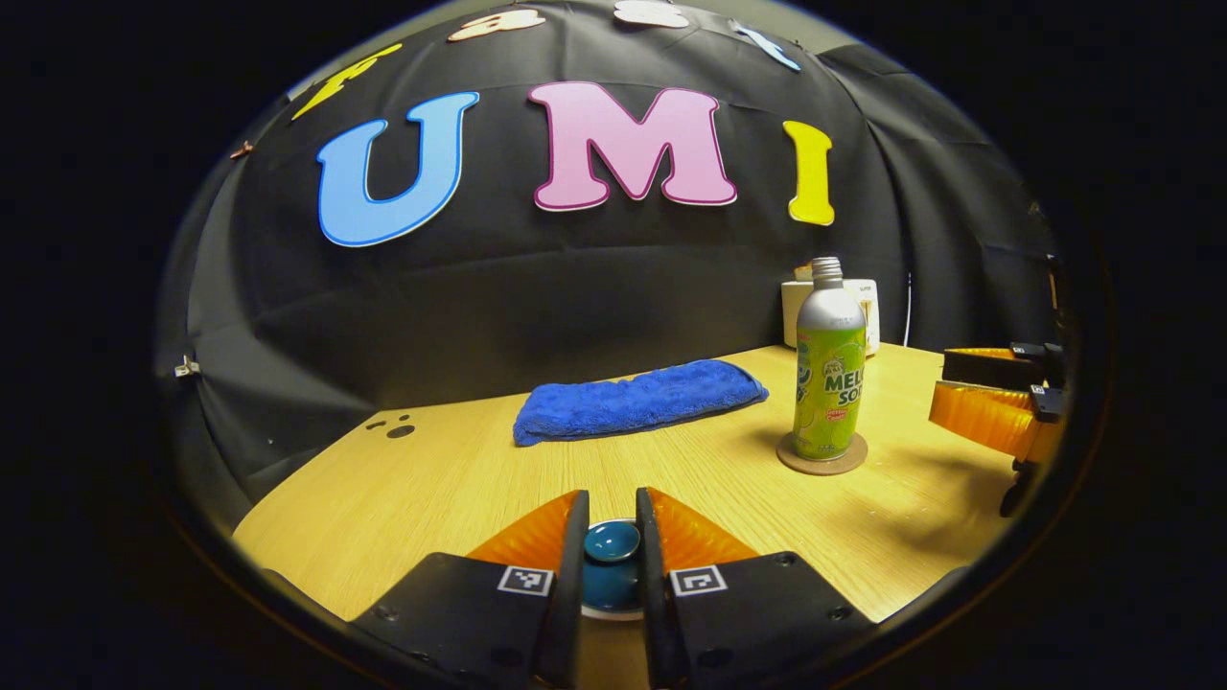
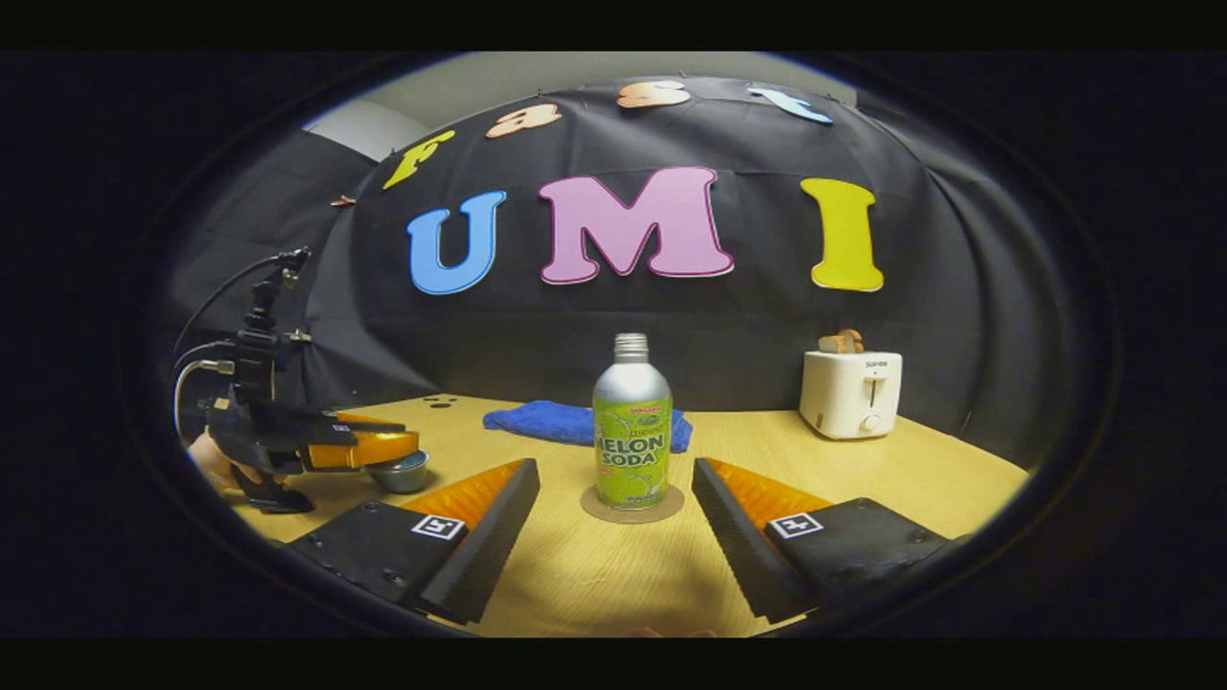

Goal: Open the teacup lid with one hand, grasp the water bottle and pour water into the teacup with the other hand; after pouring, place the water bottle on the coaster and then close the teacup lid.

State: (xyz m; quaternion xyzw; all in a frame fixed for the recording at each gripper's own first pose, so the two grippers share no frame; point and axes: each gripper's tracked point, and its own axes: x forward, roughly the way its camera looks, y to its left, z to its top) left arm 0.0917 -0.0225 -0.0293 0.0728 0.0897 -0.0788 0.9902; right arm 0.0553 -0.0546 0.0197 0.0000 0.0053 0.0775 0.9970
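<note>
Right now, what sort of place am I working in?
Probably a staged recording booth set up like a kitchen tabletop, not a real home. A black cloth wall closes in a wooden table, which holds a toaster, a blue towel and a water bottle on a coaster.

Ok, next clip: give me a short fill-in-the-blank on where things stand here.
1. The bottle stands upright on the ____.
2. The left gripper has its fingers on either side of the teacup's ____.
3. The right gripper is ____, with the bottle beyond its fingertips.
4. The folded cloth behind the bottle is ____ in colour.

Missing words: coaster; lid; open; blue
</note>
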